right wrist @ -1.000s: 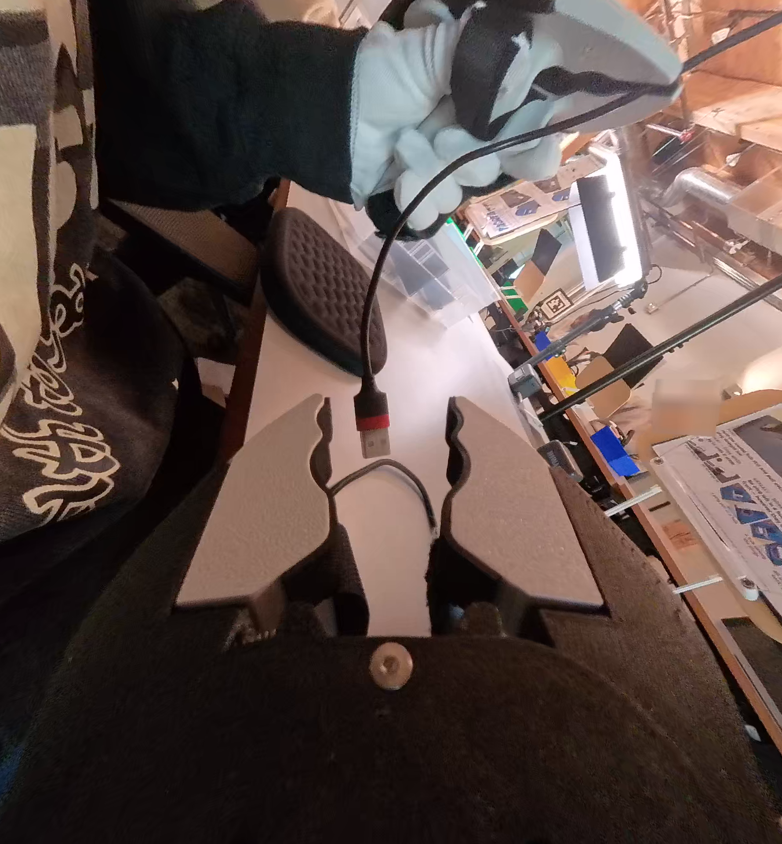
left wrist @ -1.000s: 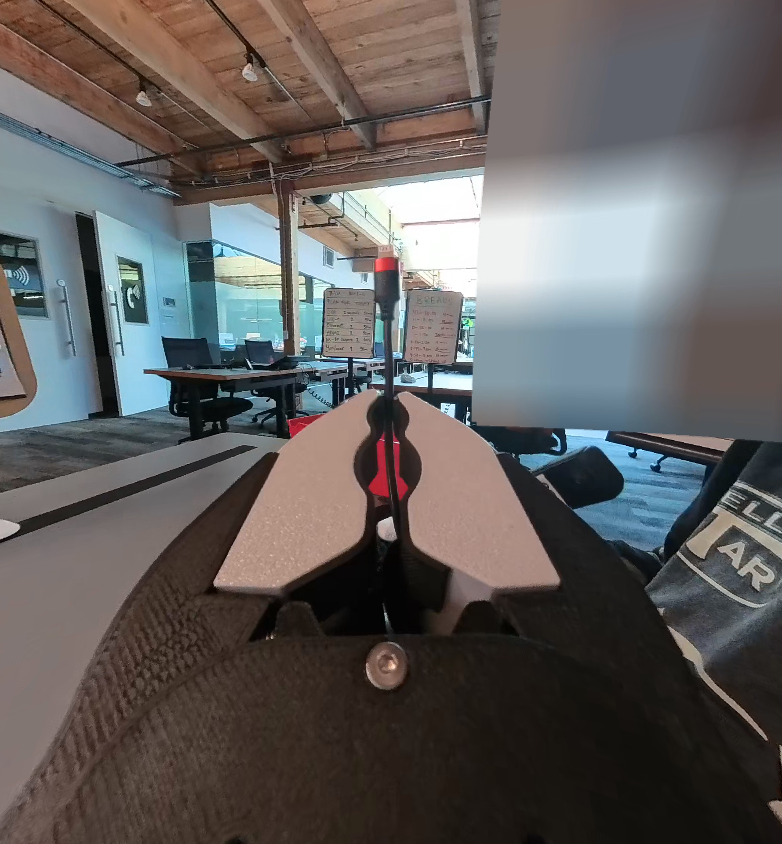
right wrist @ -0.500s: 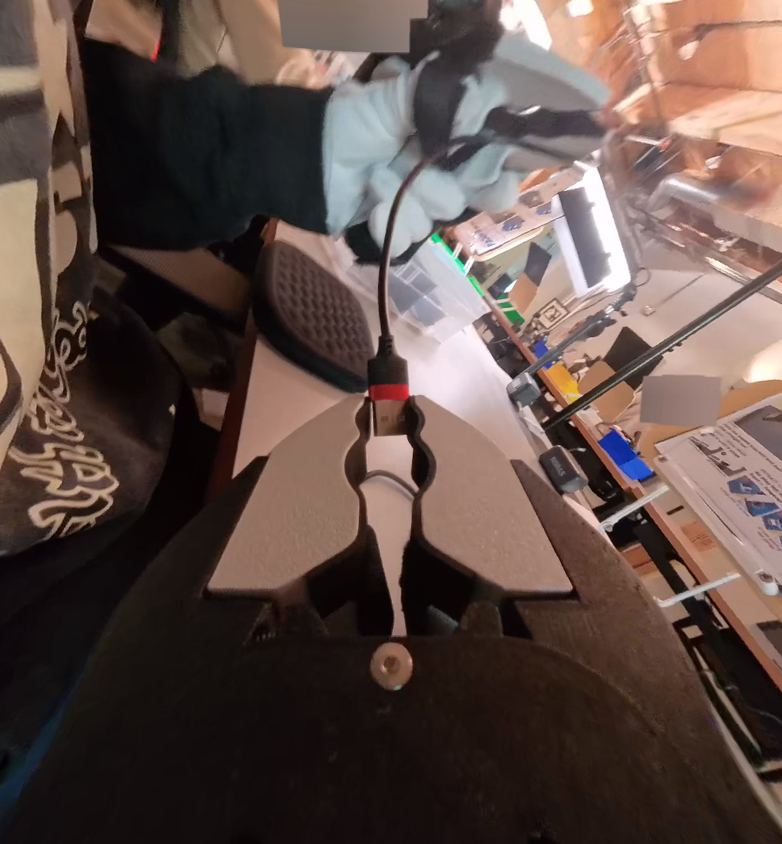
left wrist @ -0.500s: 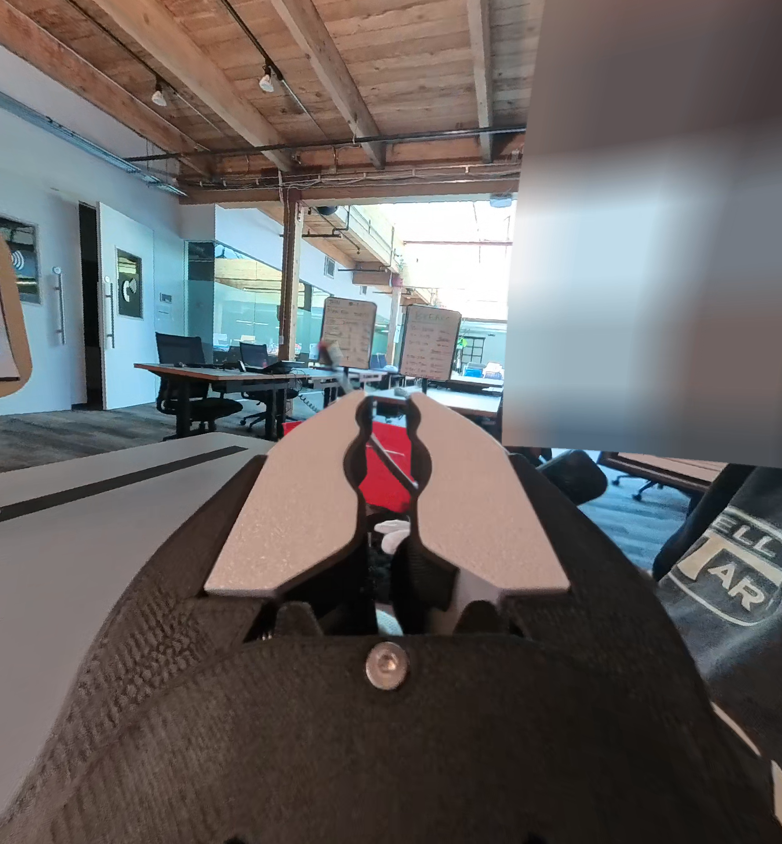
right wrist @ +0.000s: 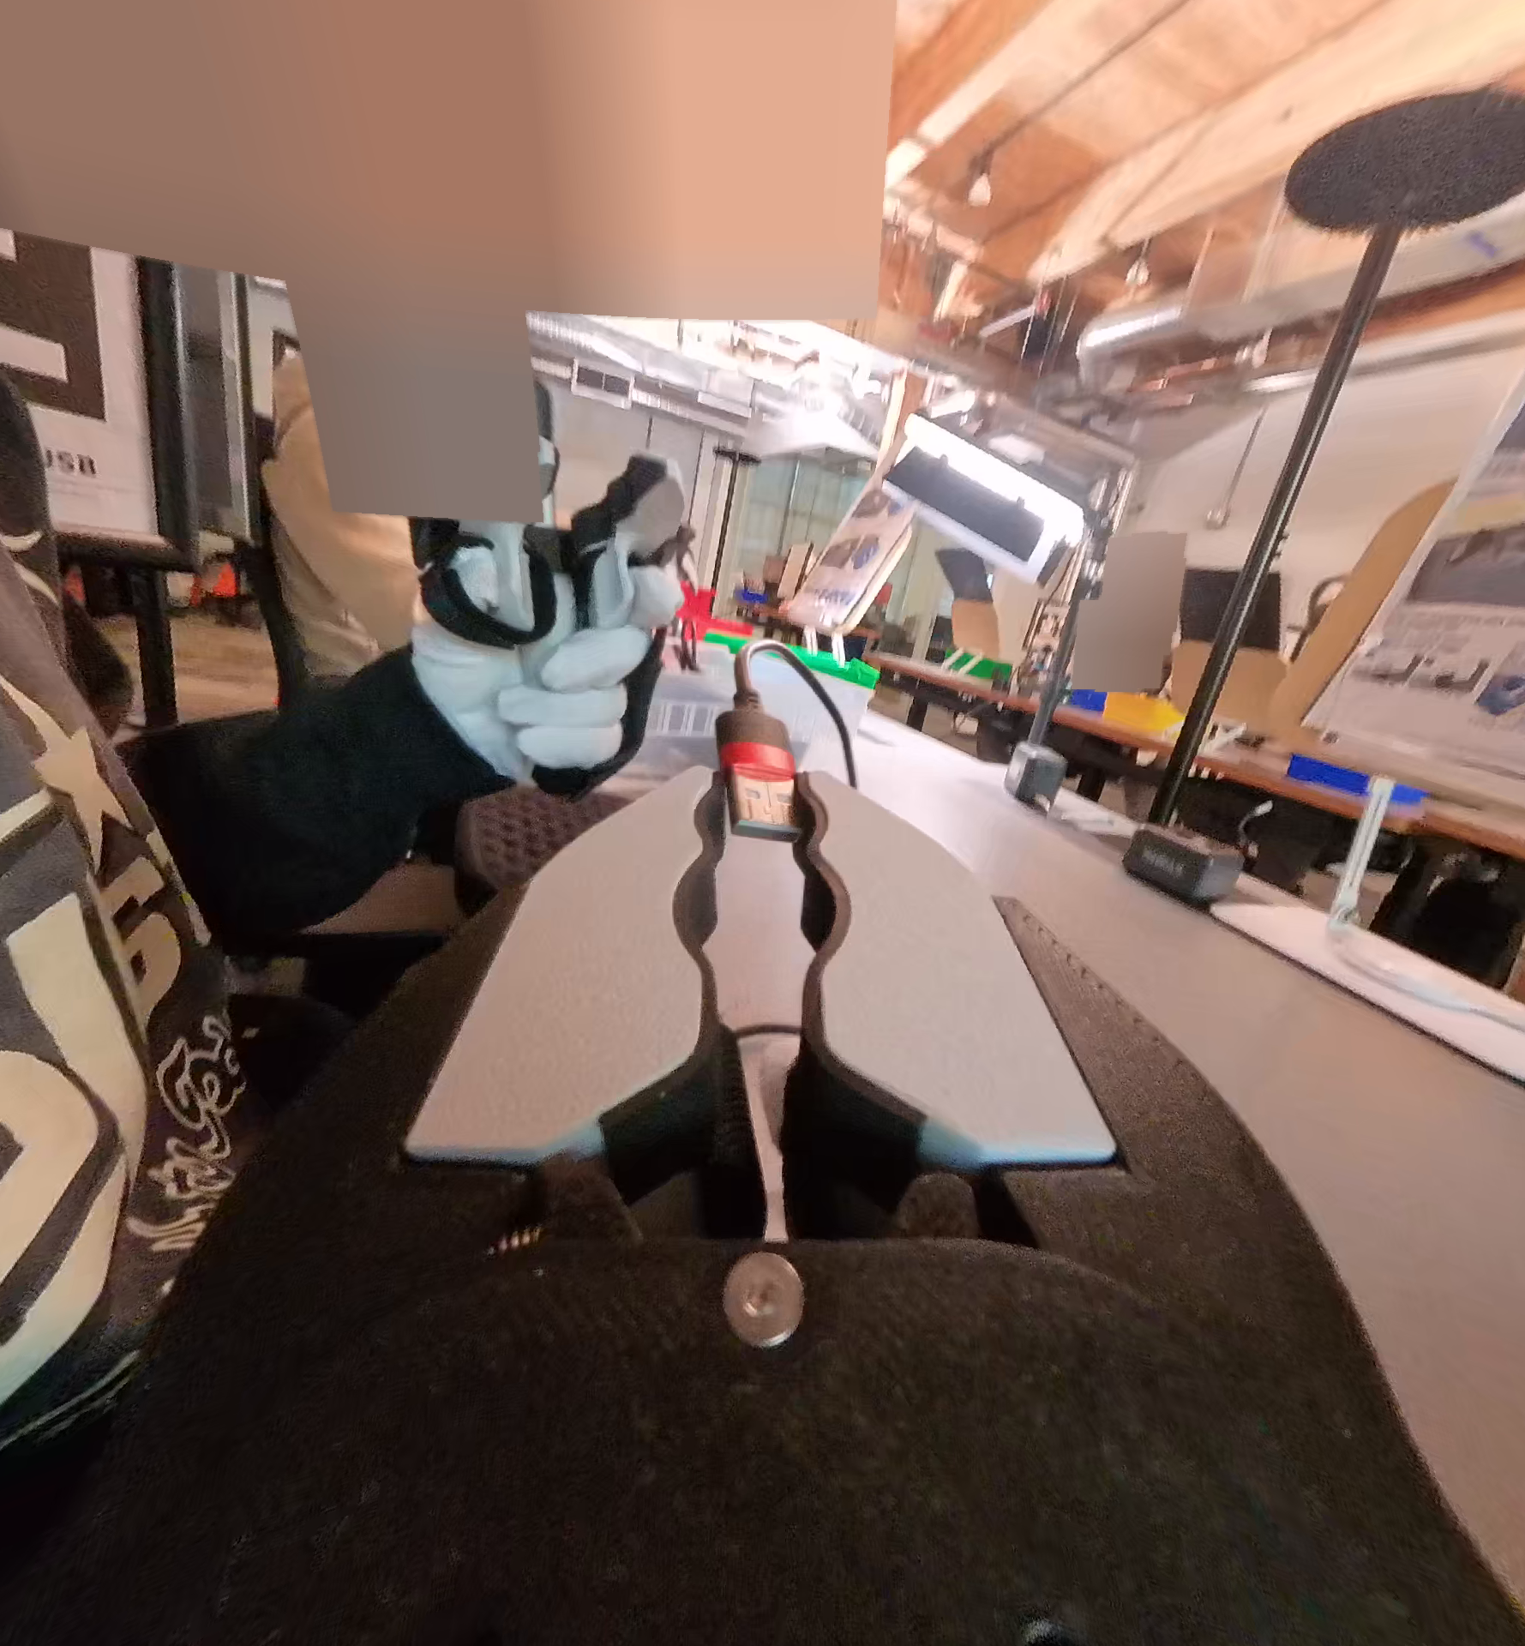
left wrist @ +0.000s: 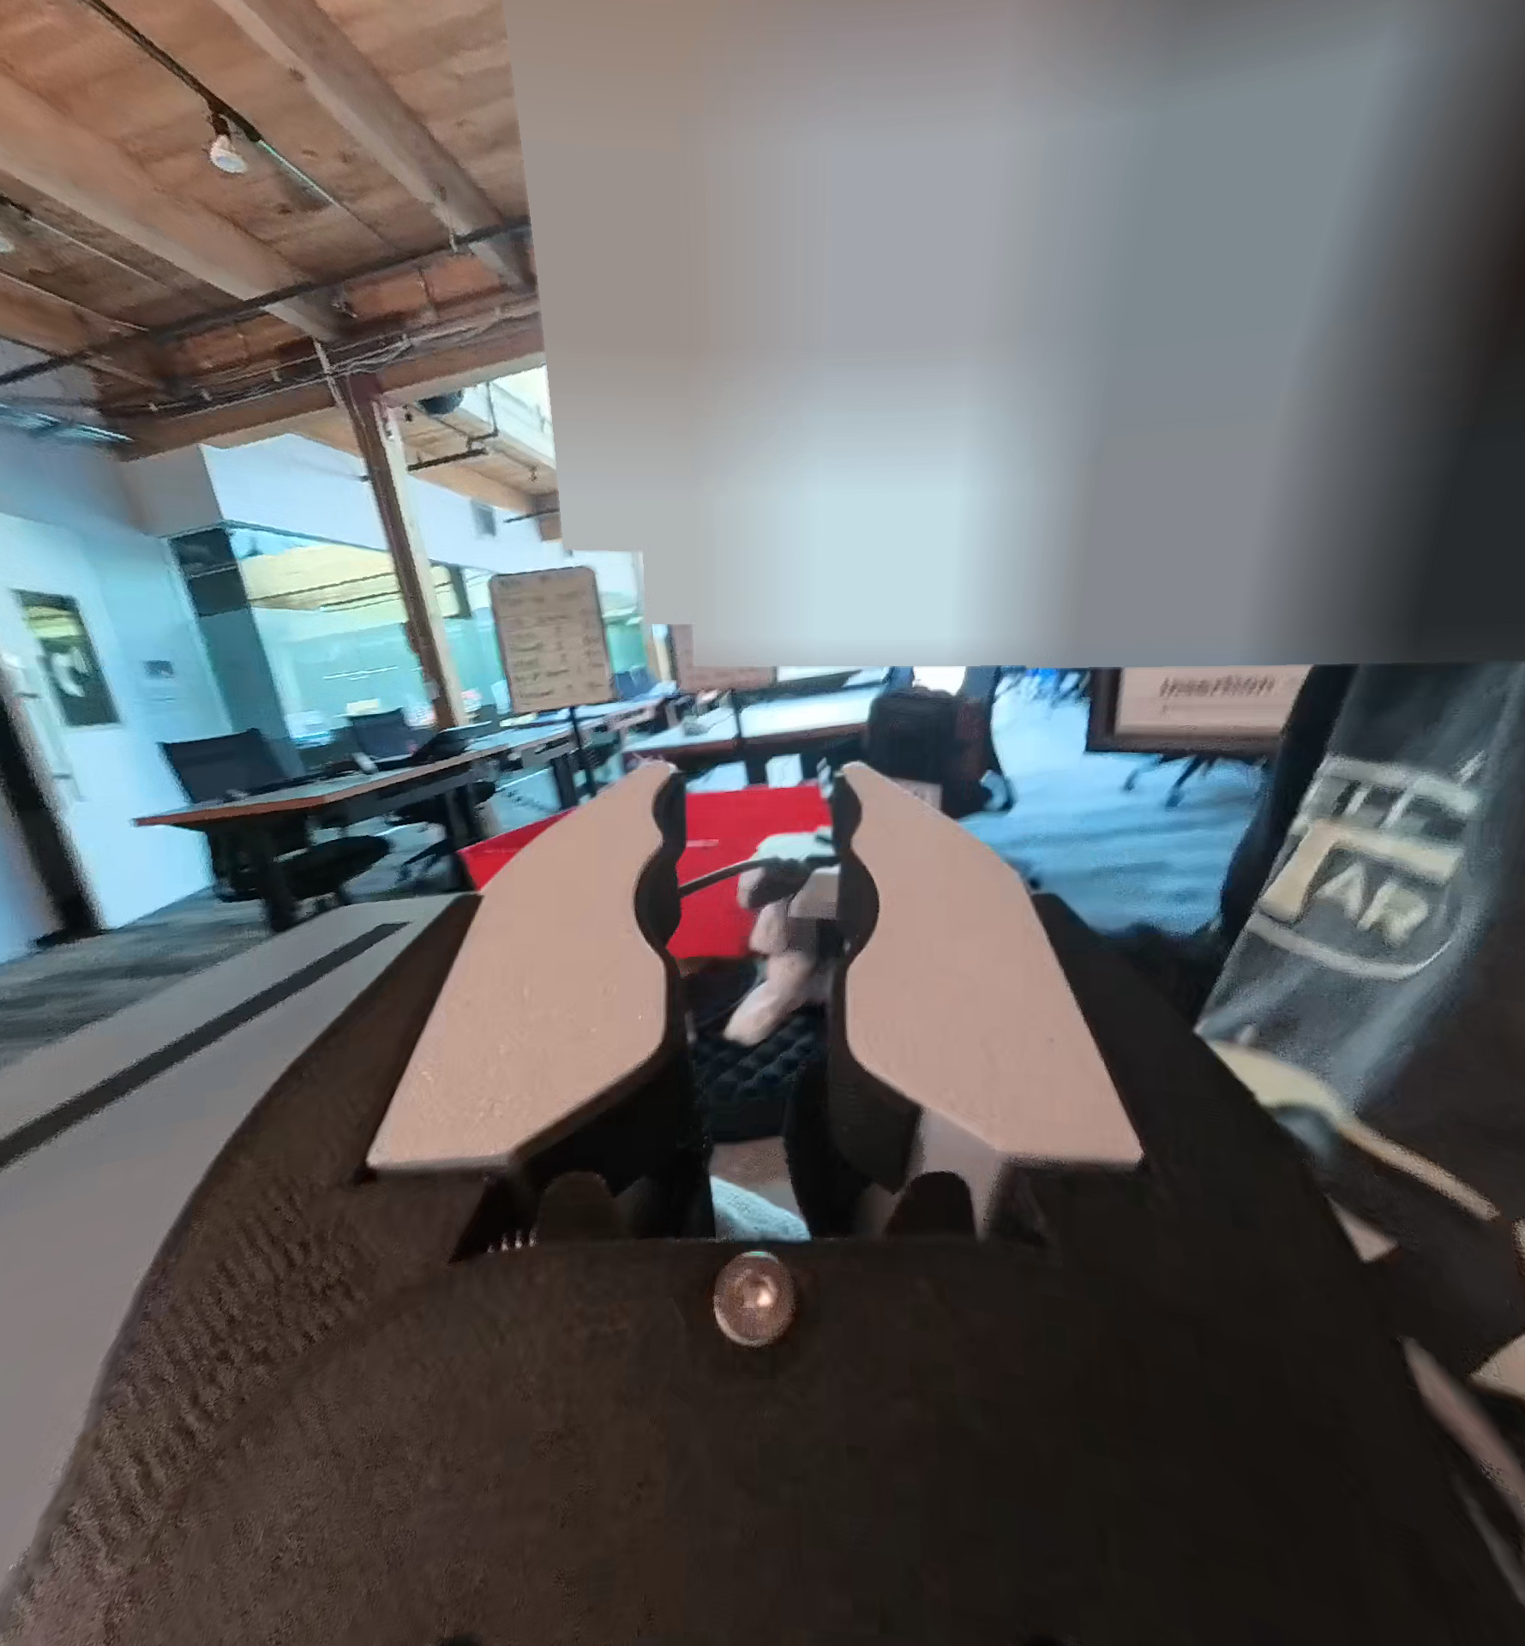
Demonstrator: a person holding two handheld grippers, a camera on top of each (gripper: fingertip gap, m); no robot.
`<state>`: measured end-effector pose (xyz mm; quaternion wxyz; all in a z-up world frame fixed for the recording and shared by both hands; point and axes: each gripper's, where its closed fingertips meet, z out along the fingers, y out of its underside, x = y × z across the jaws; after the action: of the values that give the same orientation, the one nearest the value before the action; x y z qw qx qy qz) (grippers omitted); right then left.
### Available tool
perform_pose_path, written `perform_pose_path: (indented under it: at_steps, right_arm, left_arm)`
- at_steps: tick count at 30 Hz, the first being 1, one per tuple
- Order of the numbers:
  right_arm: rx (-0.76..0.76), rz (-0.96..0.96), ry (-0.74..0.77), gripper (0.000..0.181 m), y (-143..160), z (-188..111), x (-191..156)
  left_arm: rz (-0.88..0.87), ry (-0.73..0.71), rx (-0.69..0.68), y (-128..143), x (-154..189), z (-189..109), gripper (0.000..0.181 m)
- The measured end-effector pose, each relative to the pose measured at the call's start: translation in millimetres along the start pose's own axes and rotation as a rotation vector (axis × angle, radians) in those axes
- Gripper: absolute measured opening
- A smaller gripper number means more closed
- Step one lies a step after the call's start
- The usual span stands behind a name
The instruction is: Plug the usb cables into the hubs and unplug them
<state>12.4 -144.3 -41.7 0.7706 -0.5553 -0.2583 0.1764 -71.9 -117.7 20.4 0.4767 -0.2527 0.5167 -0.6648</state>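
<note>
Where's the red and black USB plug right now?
In the right wrist view, the USB plug is pinched at the right gripper fingertips, just right of the gloved hand.

**Greys, black and a band of red**

The right gripper (right wrist: pixel 763 788) has pale grey fingers on a black textured body. The usb cable (right wrist: pixel 794 681) is black, its plug (right wrist: pixel 757 784) black with a red band and a metal tip. The left gripper (left wrist: pixel 754 784) matches in grey and black. The glove (right wrist: pixel 554 686) is white, the sleeve (right wrist: pixel 295 802) black. The tabletop (right wrist: pixel 1275 1113) is grey; the bin (left wrist: pixel 723 855) behind is red.
</note>
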Motion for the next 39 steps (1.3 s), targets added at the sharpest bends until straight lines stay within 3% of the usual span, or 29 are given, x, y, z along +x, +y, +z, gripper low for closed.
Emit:
perform_pose_path:
  at_steps: [3,7,10,14,15,18,22,25,28,32,36,39]
  right_arm:
    - [-0.093,-0.023,-0.021,0.014,10,8,-8]
    - [-0.138,-0.019,-0.083,0.014,15,16,-23]
    - [-0.177,0.012,-0.108,0.014,21,18,-29]
    - [-0.229,0.001,-0.147,0.014,27,20,-38]
    - [-0.240,-0.012,-0.154,0.014,28,21,-40]
    - [-0.192,-0.090,-0.131,0.015,21,23,-40]
    - [-0.044,-0.178,-0.057,0.042,1,18,-32]
    - [0.110,-0.193,0.018,0.051,-20,3,-18]
    - [0.271,-0.145,0.169,0.051,-39,-24,13]
    - [0.394,-0.074,0.363,0.050,-36,-60,55]
    - [0.554,0.053,0.445,0.048,-48,-86,73]
    - [0.565,0.070,0.463,0.046,-47,-89,76]
  left_arm:
    - [0.230,-0.012,-0.178,26,8,8,0.034]
    - [0.386,0.004,-0.431,69,12,16,0.035]
    - [0.554,0.018,-0.498,85,16,21,0.027]
    - [0.570,0.035,-0.561,102,18,23,0.014]
    - [0.565,0.032,-0.557,103,17,23,0.005]
    - [0.474,0.074,-0.532,104,21,22,0.002]
    - [0.342,0.084,-0.414,91,20,20,0.002]
    - [0.189,0.074,-0.350,85,12,15,0.002]
    - [0.033,0.049,-0.246,78,-2,6,0.003]
    - [-0.143,-0.008,-0.188,76,-21,-4,0.003]
    - [-0.168,-0.016,-0.163,75,-24,-7,0.003]
    - [-0.167,-0.012,-0.142,73,-24,-7,0.003]
